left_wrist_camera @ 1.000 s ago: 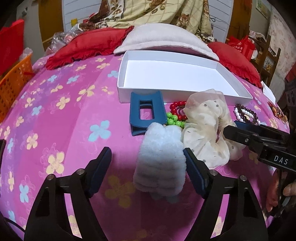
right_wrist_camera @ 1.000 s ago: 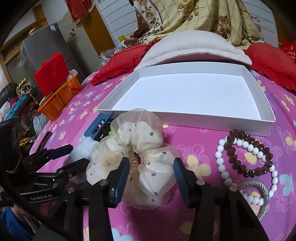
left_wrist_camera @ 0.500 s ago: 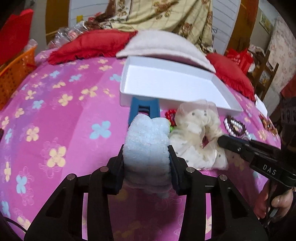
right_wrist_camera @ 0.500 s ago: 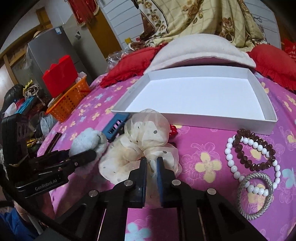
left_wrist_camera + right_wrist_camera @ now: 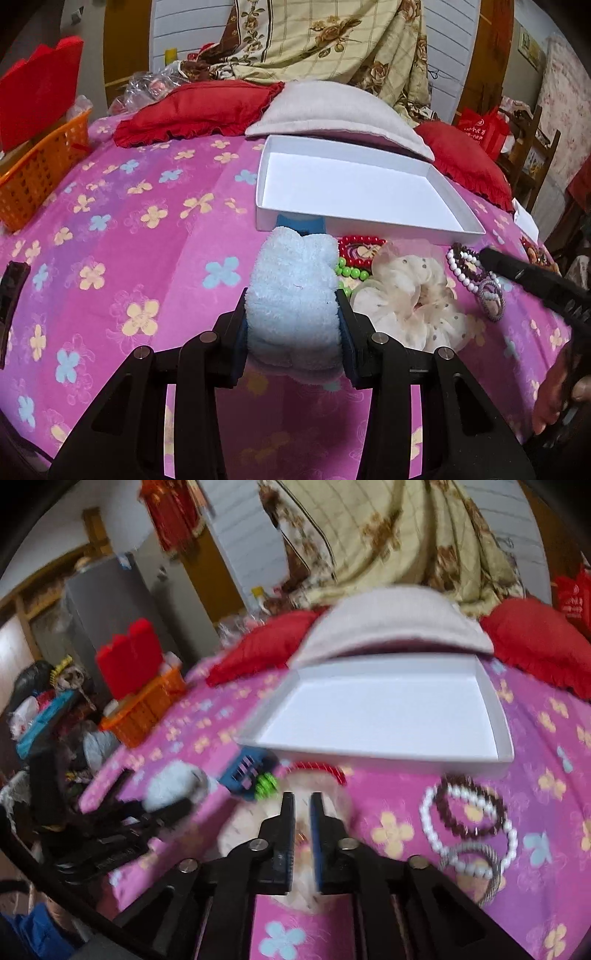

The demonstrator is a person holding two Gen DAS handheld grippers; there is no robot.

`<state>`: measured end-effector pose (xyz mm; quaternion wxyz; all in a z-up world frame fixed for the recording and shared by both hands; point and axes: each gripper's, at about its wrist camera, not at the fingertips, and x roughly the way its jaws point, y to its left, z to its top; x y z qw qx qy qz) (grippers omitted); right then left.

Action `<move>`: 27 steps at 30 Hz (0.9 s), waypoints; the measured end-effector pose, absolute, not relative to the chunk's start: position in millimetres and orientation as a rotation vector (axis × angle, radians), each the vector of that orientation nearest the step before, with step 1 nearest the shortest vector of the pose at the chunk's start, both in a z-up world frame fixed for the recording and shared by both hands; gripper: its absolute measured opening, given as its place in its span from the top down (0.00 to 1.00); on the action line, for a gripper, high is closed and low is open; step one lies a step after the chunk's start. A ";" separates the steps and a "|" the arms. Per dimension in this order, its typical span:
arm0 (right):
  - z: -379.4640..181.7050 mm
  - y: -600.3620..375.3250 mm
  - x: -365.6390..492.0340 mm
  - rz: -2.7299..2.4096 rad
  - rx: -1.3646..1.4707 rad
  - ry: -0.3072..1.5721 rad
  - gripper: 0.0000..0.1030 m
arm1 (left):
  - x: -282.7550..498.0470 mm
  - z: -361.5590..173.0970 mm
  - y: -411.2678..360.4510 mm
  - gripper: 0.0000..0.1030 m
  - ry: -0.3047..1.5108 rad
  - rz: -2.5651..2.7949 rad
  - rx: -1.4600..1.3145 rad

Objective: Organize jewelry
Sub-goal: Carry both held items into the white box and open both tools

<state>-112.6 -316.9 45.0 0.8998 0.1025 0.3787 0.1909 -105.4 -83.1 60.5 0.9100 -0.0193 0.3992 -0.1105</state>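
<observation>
My left gripper [image 5: 291, 301] is shut on a fluffy light-blue scrunchie [image 5: 291, 280], lifted a little off the pink flowered bedspread [image 5: 140, 236]. In the blurred right wrist view my right gripper [image 5: 302, 801] has its jaws close together and opening, with fabric of the cream dotted scrunchie [image 5: 240, 823] between them. From the left wrist view that cream scrunchie [image 5: 406, 302] lies just right of the blue one. The white open box [image 5: 369, 225] sits behind both, with nothing in it.
A blue hair claw [image 5: 245, 771], red beads [image 5: 358, 243] and green beads [image 5: 347, 271] lie before the box. White and dark bead bracelets [image 5: 469, 812] and a silver one [image 5: 476, 871] lie right. An orange basket [image 5: 37, 173] stands left, red pillows [image 5: 195, 110] behind.
My left gripper closed on the blue scrunchie and lifted it. My right gripper closed on the cream scrunchie and rose slightly; its view is now blurred.
</observation>
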 end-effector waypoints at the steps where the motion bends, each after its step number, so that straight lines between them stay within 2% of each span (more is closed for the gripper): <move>1: 38.4 -316.1 -111.9 0.387 0.213 0.799 0.48 | -105.0 58.5 -83.9 0.61 0.830 -0.231 -0.038; 4: 22.3 -309.0 -107.2 0.388 0.193 0.842 0.49 | -105.7 54.6 -87.2 0.61 0.838 -0.235 -0.024; 6: 13.8 -305.6 -103.0 0.391 0.190 0.862 0.56 | -105.2 51.3 -88.5 0.61 0.847 -0.237 -0.016; 8: 3.9 -303.1 -98.7 0.392 0.201 0.888 0.81 | -104.9 48.9 -89.4 0.61 0.858 -0.240 -0.019; 9: 1.1 -303.2 -97.1 0.400 0.214 0.895 0.88 | -104.8 48.0 -89.1 0.61 0.863 -0.241 -0.021; 11: 2.4 -305.1 -99.1 0.399 0.231 0.883 0.93 | -105.9 49.0 -89.2 0.61 0.861 -0.239 -0.018; 20: 67.3 -328.6 -114.3 0.383 0.280 0.713 0.94 | -108.5 85.0 -89.0 0.61 0.804 -0.261 -0.029; 27: 116.5 -348.9 -69.1 0.324 0.278 0.639 0.94 | -61.6 107.4 -104.7 0.61 0.808 -0.281 0.015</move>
